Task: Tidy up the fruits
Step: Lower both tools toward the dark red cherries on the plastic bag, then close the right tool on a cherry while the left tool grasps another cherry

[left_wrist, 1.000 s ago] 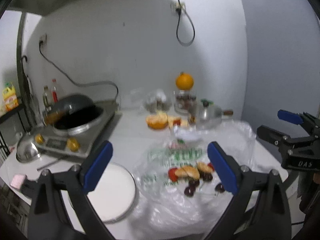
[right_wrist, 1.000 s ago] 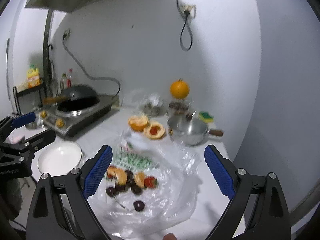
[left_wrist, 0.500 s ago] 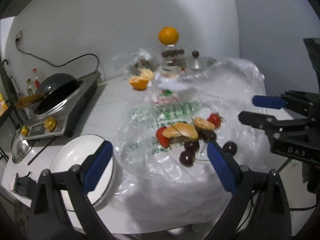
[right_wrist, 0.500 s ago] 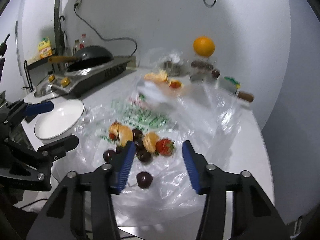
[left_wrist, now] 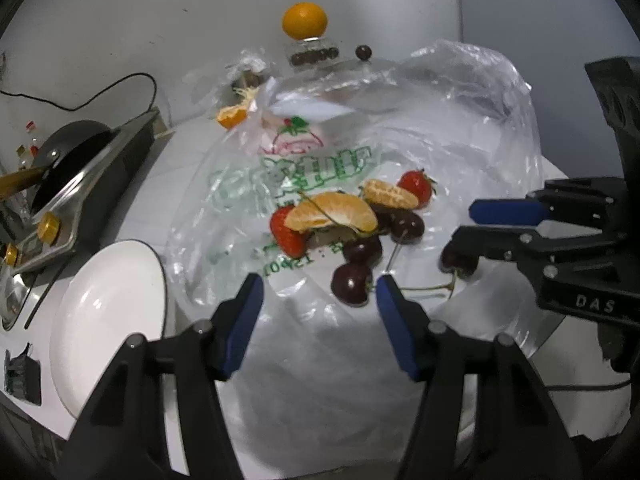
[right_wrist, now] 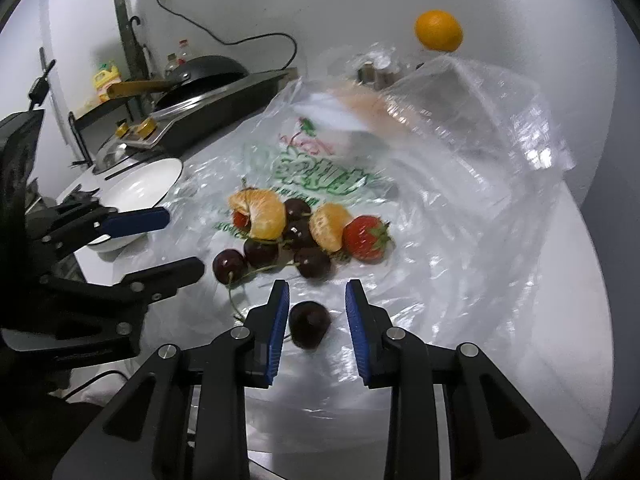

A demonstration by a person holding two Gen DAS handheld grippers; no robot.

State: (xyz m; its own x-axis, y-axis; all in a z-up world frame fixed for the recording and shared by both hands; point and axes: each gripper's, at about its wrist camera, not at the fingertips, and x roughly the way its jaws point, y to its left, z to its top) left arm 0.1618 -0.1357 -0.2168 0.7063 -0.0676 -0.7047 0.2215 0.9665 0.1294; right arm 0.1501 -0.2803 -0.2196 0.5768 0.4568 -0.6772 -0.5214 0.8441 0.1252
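Fruit on crinkled clear plastic bag: two glossy red strawberries, two orange segments, several dark round cherries. Right gripper jaws closing around one lone cherry, pads not touching. Left gripper jaws closing, nothing clamped.

Both wrist views look steeply down, close — sharing the fruit pile from opposite sides.

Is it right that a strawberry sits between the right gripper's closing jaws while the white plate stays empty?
No. A dark cherry sits between the right gripper's closing jaws, as the right wrist view shows; they do not yet press it. The white plate is indeed empty.
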